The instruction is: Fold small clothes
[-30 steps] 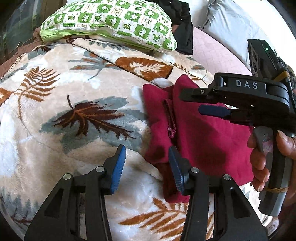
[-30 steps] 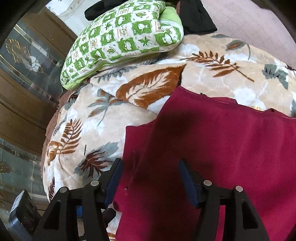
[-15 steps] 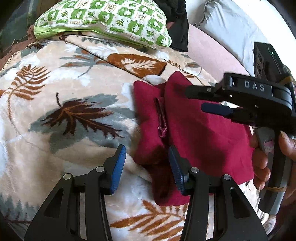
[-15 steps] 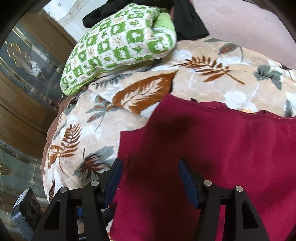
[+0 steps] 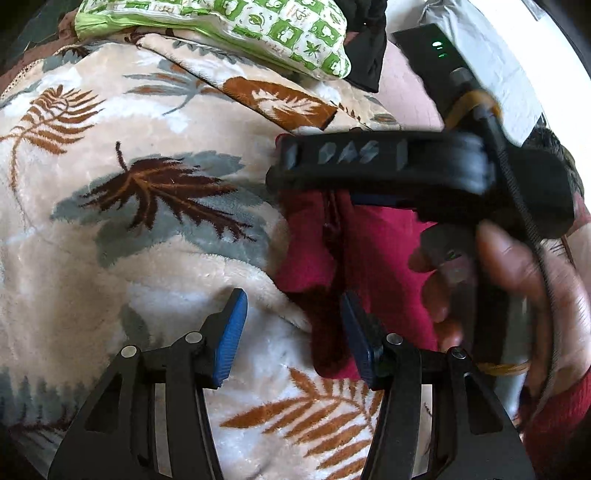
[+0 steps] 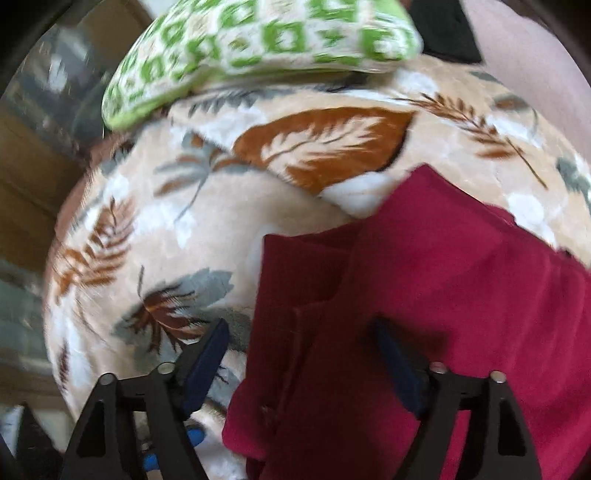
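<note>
A dark red garment [image 5: 373, 243] lies partly folded on a leaf-patterned blanket [image 5: 147, 236], with a folded flap along its left side. My left gripper [image 5: 293, 328] is open just above the garment's near left corner; its right pad [image 5: 356, 332] is over the cloth and its left pad over the blanket. In the right wrist view my right gripper [image 6: 301, 354] hovers over the garment [image 6: 443, 280]. Its jaws are opening wide, the left edge of the cloth lies below and between them, and neither pad presses on it. A hand [image 5: 517, 280] holds that gripper's handle.
A green-and-white checked pillow [image 5: 240, 22] lies at the far end of the blanket, with black clothing [image 5: 365, 48] beside it. A grey pillow [image 5: 498, 74] is at the far right. A wooden cabinet with glass panels [image 6: 29, 155] stands to the left.
My right gripper has swept left over the garment and spread its jaws much wider; both views of it are blurred. My left gripper has stayed near the garment's corner.
</note>
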